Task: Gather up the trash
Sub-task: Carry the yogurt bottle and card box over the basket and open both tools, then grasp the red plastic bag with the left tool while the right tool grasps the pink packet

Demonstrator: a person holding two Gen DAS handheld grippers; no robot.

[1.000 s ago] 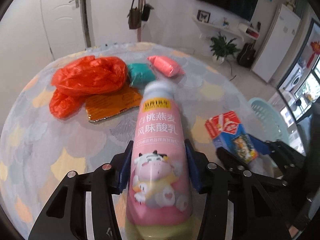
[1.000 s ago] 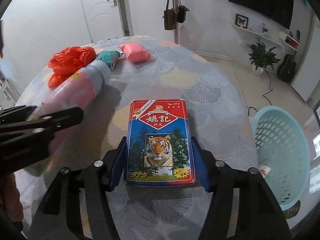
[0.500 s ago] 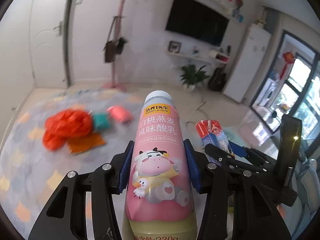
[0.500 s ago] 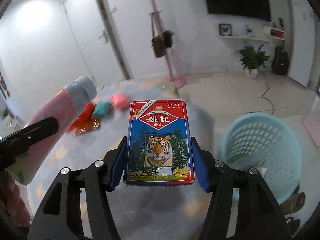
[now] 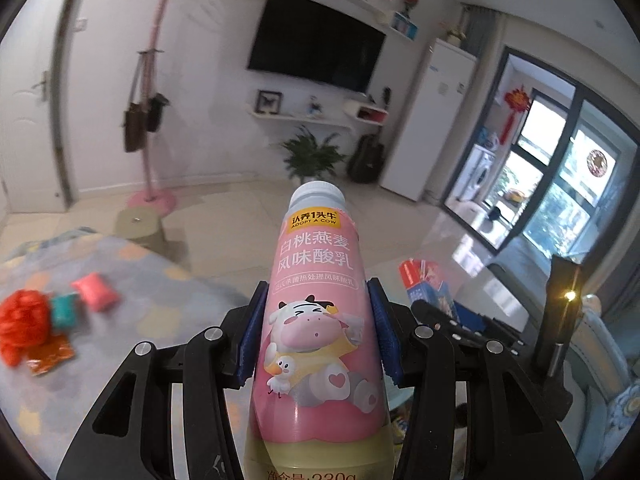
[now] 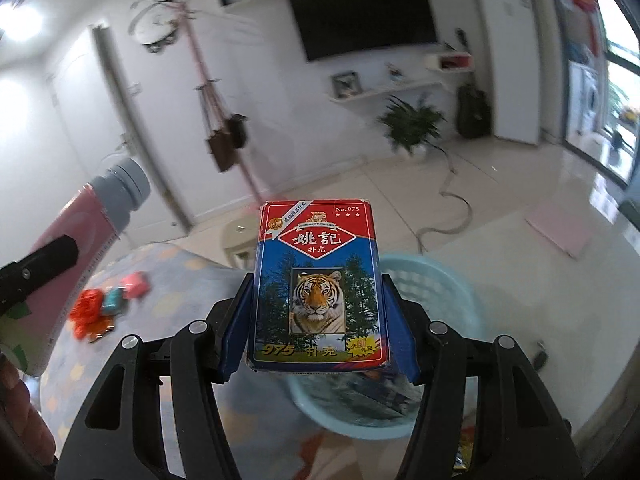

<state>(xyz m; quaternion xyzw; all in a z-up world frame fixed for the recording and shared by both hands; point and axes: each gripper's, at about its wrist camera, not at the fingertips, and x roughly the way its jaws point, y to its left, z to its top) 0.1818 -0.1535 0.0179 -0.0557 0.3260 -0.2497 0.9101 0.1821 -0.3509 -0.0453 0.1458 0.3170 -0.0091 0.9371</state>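
Observation:
My left gripper (image 5: 316, 330) is shut on a pink yogurt-drink bottle (image 5: 320, 320) with a cartoon cow label, held up in the air; the bottle also shows in the right wrist view (image 6: 80, 240). My right gripper (image 6: 318, 316) is shut on a red and blue playing-card box (image 6: 316, 284) with a tiger picture, held above a light blue mesh basket (image 6: 452, 312) on the floor. The card box also shows in the left wrist view (image 5: 426, 284).
The patterned round table (image 5: 168, 312) lies below to the left. On it are a crumpled orange bag (image 5: 22, 322), a teal packet (image 5: 64, 310), a pink packet (image 5: 94, 296) and an orange foil wrapper (image 5: 50, 356). A coat stand (image 5: 150, 120) stands behind.
Both grippers have lifted their items off the table and swung right, away from the table. The card box now hangs over the blue basket.

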